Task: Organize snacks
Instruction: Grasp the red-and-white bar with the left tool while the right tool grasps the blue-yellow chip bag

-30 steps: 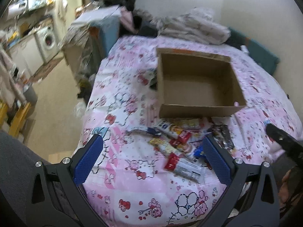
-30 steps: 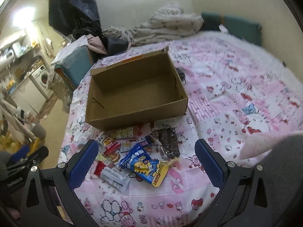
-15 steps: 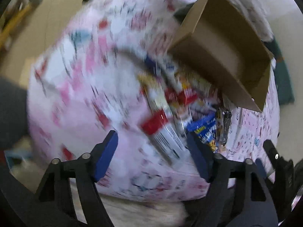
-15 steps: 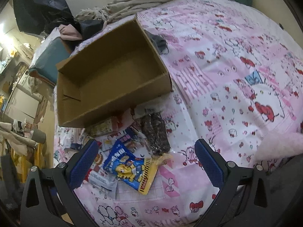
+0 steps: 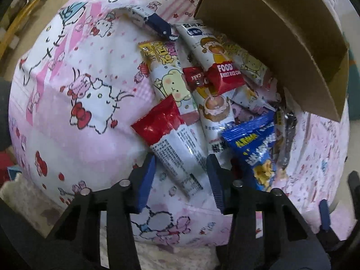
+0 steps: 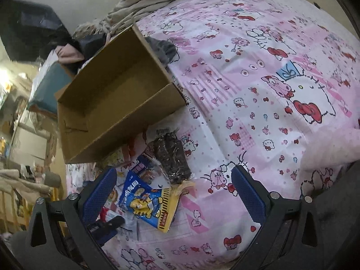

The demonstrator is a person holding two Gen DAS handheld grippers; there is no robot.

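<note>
While my two tools hang over it, I list the bed (image 6: 258, 72) first, pink cartoon cover. Cardboard box (image 6: 117, 94): empty, open, beside the near-edge snack pile. Red-and-white snack packet (image 5: 173, 144): its long axis runs away from my left hand-held gripper (image 5: 181, 175), white end between the closing jaws, pads not yet pressing. Right hand-held gripper (image 6: 173, 193): released, over the blue snack bag (image 6: 144, 200). Lower wrappers overlap; labels unreadable.

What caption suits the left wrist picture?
Left gripper jaws closing around a red-and-white snack beside an empty box.
</note>
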